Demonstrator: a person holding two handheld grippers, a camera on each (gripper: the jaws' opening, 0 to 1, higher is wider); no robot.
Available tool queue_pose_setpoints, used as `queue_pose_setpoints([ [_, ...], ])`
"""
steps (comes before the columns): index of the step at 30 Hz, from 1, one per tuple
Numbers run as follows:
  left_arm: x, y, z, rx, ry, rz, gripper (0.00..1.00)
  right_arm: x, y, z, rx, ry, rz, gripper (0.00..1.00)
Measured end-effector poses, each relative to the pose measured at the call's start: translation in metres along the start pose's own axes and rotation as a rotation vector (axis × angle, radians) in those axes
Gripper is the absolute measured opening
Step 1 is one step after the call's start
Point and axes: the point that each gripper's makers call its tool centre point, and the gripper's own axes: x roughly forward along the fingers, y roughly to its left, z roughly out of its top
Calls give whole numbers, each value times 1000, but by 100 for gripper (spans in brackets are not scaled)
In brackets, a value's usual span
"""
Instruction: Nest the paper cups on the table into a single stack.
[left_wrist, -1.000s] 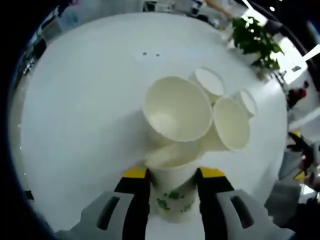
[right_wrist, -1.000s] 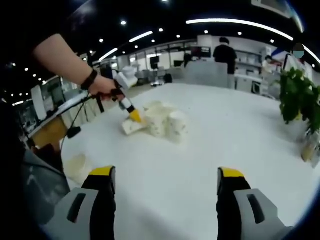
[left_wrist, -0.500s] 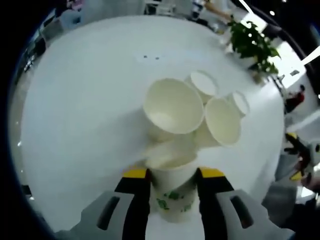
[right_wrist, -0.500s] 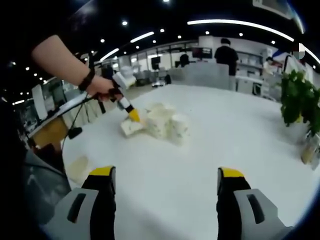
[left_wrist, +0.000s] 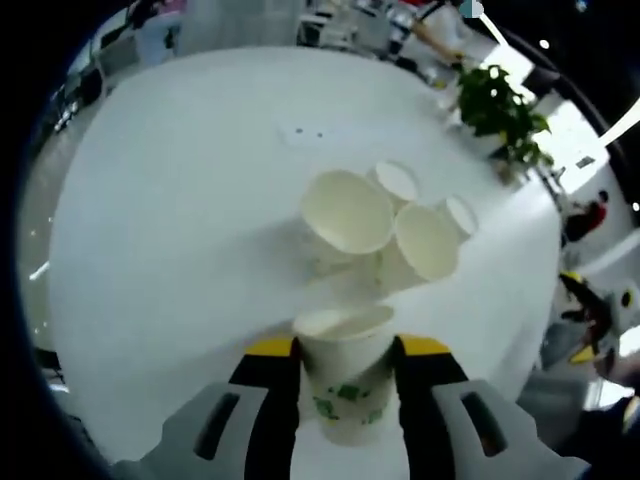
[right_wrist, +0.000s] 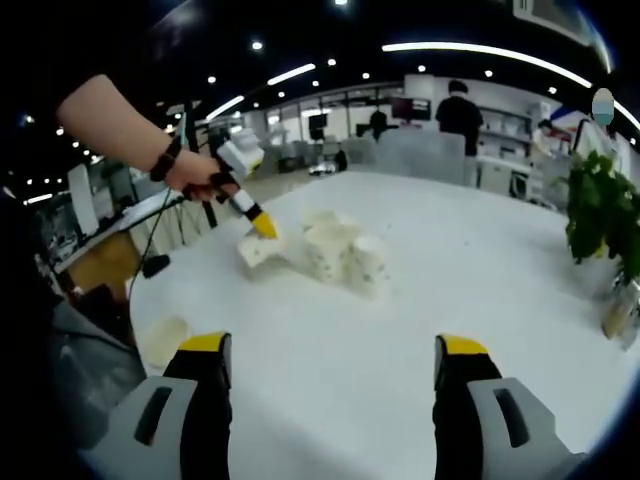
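Left gripper (left_wrist: 345, 385) — fingers clamped on one paper cup (left_wrist: 345, 375) above the counter (left_wrist: 170, 220); right gripper (right_wrist: 330, 400) spread, empty — lower it squarely into the upright cluster (left_wrist: 385, 225) just ahead.

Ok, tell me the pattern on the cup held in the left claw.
White with a green print, clearest in the left gripper view: cup.
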Motion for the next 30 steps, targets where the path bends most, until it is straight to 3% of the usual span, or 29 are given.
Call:
queue_pose_setpoints([
  [10,-30,-14,4,18,-78,-30,36,0,6,-10,5,21,-12,80],
  [17,-44,-11,2,25,-105,-44,36,-3,10,-6,-7,17,-37,80],
  [30,-68,-32,24,61,-212,-113,35,-6,20,-1,-18,17,-76,80],
])
